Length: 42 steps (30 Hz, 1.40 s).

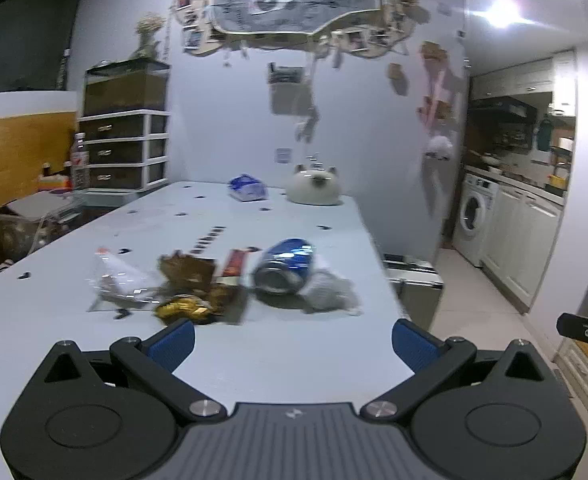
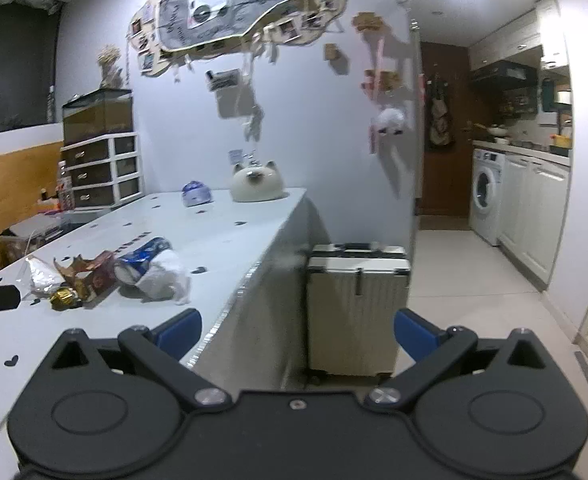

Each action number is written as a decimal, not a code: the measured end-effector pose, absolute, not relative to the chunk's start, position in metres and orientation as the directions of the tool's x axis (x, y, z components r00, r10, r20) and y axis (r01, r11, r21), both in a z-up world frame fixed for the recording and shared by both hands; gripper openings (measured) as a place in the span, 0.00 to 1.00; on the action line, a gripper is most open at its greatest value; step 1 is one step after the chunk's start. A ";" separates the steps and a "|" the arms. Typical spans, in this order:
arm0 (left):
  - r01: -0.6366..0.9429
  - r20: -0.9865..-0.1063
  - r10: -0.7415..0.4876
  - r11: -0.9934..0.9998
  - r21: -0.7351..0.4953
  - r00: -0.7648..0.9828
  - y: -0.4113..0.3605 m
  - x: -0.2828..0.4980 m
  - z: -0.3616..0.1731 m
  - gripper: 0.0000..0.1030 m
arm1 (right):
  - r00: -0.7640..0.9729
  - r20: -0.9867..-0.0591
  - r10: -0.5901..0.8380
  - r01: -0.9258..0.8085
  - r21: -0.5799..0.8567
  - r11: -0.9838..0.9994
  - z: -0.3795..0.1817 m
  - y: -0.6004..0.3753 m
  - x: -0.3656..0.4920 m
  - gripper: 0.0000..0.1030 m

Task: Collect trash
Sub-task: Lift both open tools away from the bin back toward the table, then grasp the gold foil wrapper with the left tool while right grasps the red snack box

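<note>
Trash lies in a row across the pale table (image 1: 294, 216). From left to right there is a clear plastic wrapper (image 1: 117, 276), a brown torn wrapper (image 1: 187, 270) with gold foil (image 1: 181, 308) in front, a blue can (image 1: 283, 266) on its side and a crumpled white tissue (image 1: 328, 292). My left gripper (image 1: 294, 344) hovers open just short of the pile, nothing between its blue pads. The right wrist view shows the same can (image 2: 143, 260), tissue (image 2: 165, 276) and foil (image 2: 63, 296) to the left. My right gripper (image 2: 298, 336) is open over the table's right edge, holding nothing.
A blue-white packet (image 1: 247, 189) and a cream cat-shaped pot (image 1: 314, 186) stand at the table's far end. A white suitcase (image 2: 356, 304) stands on the floor beside the table's right edge (image 2: 253, 276). Drawers (image 1: 123, 148) are at far left, a washing machine (image 2: 486, 196) at far right.
</note>
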State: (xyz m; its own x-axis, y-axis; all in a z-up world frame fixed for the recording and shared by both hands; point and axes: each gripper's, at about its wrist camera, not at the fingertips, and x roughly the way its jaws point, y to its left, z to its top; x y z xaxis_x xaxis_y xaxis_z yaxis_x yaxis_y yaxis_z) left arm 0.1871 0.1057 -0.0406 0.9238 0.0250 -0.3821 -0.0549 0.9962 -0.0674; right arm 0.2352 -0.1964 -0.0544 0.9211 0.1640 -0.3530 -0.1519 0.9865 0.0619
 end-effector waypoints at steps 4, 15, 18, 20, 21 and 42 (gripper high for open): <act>-0.088 -0.382 0.056 0.994 -0.065 0.923 0.139 0.197 -0.045 1.00 | 0.910 -0.369 0.190 -0.180 0.062 0.982 -0.058 -0.170 0.257 1.00; -0.046 -0.398 0.007 0.995 -0.088 0.917 0.200 0.253 -0.066 0.99 | 0.868 -0.412 0.277 -0.269 0.079 0.960 -0.065 -0.094 0.318 1.00; -0.043 -0.425 -0.003 0.994 -0.098 0.905 0.212 0.279 -0.071 0.92 | 0.858 -0.415 0.304 -0.288 0.102 0.952 -0.060 -0.075 0.334 1.00; -0.046 -0.442 -0.002 0.994 -0.097 0.897 0.220 0.297 -0.077 0.90 | 0.850 -0.414 0.325 -0.305 0.116 0.945 -0.055 -0.062 0.343 1.00; -0.043 -0.447 -0.003 0.995 -0.093 0.894 0.224 0.306 -0.080 0.89 | 0.847 -0.414 0.333 -0.312 0.121 0.942 -0.052 -0.057 0.348 1.00; 0.259 -0.587 -0.256 0.962 -0.080 0.768 0.259 0.394 -0.120 0.79 | 0.698 -0.475 0.536 -0.376 0.394 0.839 -0.065 0.038 0.430 0.82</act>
